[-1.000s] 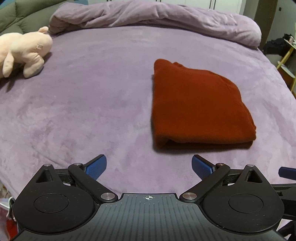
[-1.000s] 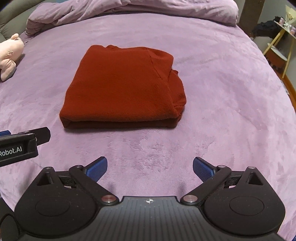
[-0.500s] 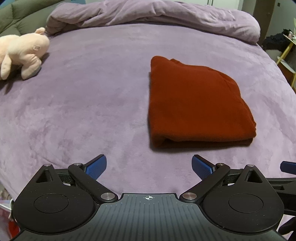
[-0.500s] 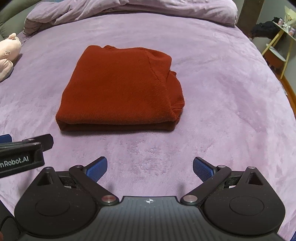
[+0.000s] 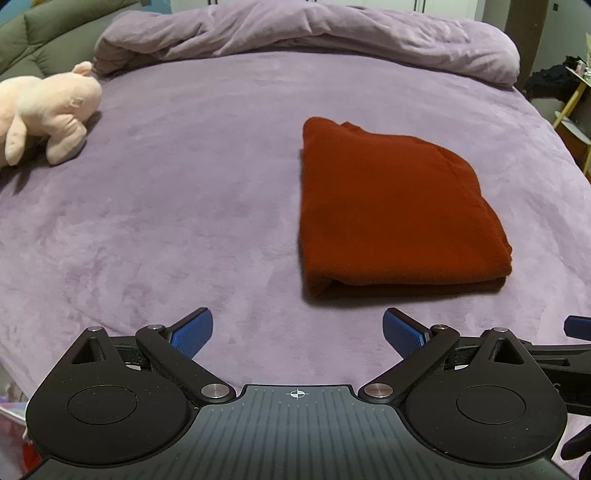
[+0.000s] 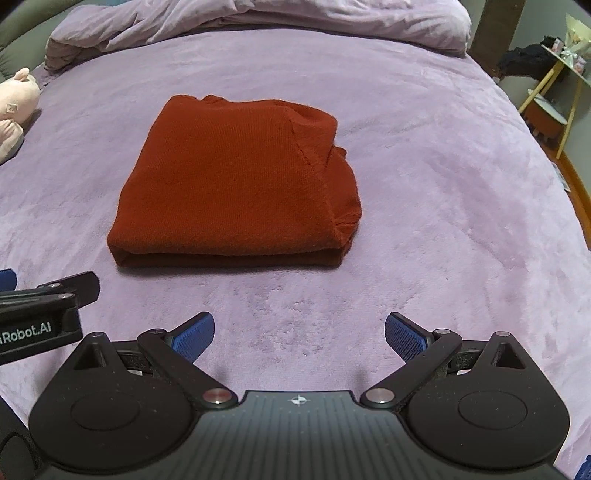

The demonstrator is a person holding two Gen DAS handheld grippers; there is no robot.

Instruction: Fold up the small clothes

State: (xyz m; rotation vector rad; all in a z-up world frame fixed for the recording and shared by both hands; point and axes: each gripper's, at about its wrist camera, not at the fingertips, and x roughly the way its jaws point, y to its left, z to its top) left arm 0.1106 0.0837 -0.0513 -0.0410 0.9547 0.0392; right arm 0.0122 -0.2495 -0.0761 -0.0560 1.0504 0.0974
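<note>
A rust-red garment (image 5: pixel 391 206) lies folded into a thick rectangle on the purple bedspread (image 5: pixel 184 177). It sits ahead and right of my left gripper (image 5: pixel 297 328), which is open and holds nothing. In the right wrist view the same red garment (image 6: pixel 236 184) lies straight ahead, its folded edge toward me, with a bunched sleeve at its right side. My right gripper (image 6: pixel 299 330) is open, empty, and well short of the cloth. The other gripper's black body (image 6: pixel 44 314) shows at the left edge.
A pink plush toy (image 5: pixel 44 110) rests at the far left of the bed. A rumpled purple duvet (image 5: pixel 314 33) runs along the back. A side table with yellow legs (image 6: pixel 554 92) stands off the bed's right side.
Both grippers have drawn back slightly from the garment and stayed open. The folded garment has not changed shape.
</note>
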